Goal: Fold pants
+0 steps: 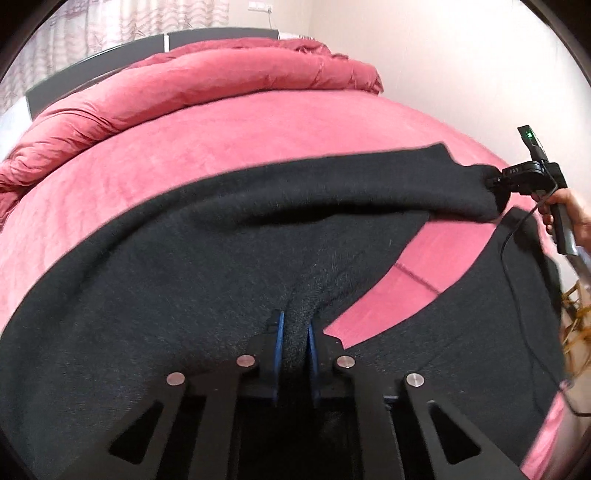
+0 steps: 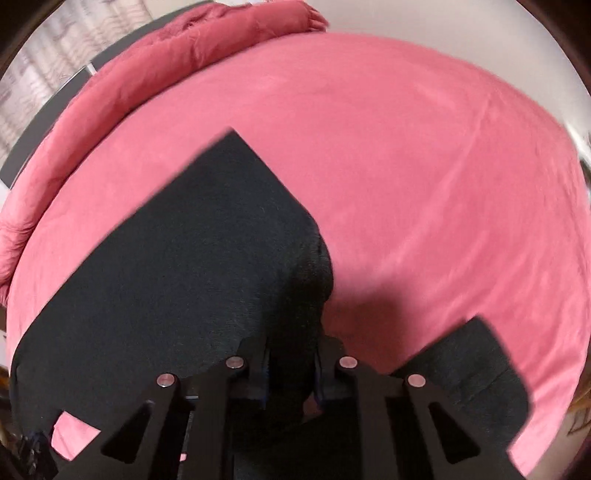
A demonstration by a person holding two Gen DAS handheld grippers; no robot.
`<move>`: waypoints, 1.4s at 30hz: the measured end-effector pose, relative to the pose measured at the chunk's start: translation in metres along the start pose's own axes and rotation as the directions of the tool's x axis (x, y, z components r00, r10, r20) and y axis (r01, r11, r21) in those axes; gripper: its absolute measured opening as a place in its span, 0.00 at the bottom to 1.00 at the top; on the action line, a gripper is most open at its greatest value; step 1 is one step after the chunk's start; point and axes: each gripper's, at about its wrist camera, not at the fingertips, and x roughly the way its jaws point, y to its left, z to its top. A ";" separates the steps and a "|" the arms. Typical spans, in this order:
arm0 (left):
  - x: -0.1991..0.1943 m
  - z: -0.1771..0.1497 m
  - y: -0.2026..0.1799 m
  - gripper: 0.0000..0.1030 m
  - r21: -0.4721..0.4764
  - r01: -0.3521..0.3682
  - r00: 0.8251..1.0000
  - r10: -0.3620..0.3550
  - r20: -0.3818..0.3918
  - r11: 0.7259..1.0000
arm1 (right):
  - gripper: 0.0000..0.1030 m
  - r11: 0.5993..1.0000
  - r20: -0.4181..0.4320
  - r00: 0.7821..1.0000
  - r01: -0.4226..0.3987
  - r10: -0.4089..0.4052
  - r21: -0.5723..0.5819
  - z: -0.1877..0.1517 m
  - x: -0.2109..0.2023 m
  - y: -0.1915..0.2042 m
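Observation:
Black fleece pants (image 1: 184, 266) lie spread on a pink bedspread (image 1: 258, 133). My left gripper (image 1: 295, 328) is shut on a pinched ridge of the pants' fabric between its blue pads. My right gripper (image 1: 496, 184) shows at the right of the left wrist view, shut on the end of one lifted pant leg (image 1: 369, 192). In the right wrist view my right gripper (image 2: 291, 354) holds that black fabric (image 2: 184, 258) between its fingers, and the other leg's end (image 2: 472, 369) lies at the lower right.
A bunched pink duvet (image 1: 184, 85) lies along the far side of the bed against a dark headboard (image 1: 92, 66). A white wall (image 1: 443, 55) and curtains (image 1: 92, 26) stand behind. The bed's right edge (image 1: 554, 417) is close to the pants.

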 end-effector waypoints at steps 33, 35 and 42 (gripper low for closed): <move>-0.117 -0.085 0.188 0.83 -0.634 -0.095 0.989 0.144 0.025 0.767 | 0.46 0.928 0.016 0.982 -0.172 0.188 -0.330 -0.142 -0.064 0.158; -0.129 -0.088 0.209 0.87 -0.675 -0.131 0.980 0.197 0.022 0.726 | 0.46 0.899 -0.034 0.982 -0.182 0.184 -0.398 -0.149 -0.059 0.199; -0.151 -0.094 0.275 0.92 -0.788 -0.203 0.954 0.300 -0.024 0.582 | 0.46 0.921 -0.128 0.982 -0.174 0.137 -0.350 -0.107 -0.025 0.265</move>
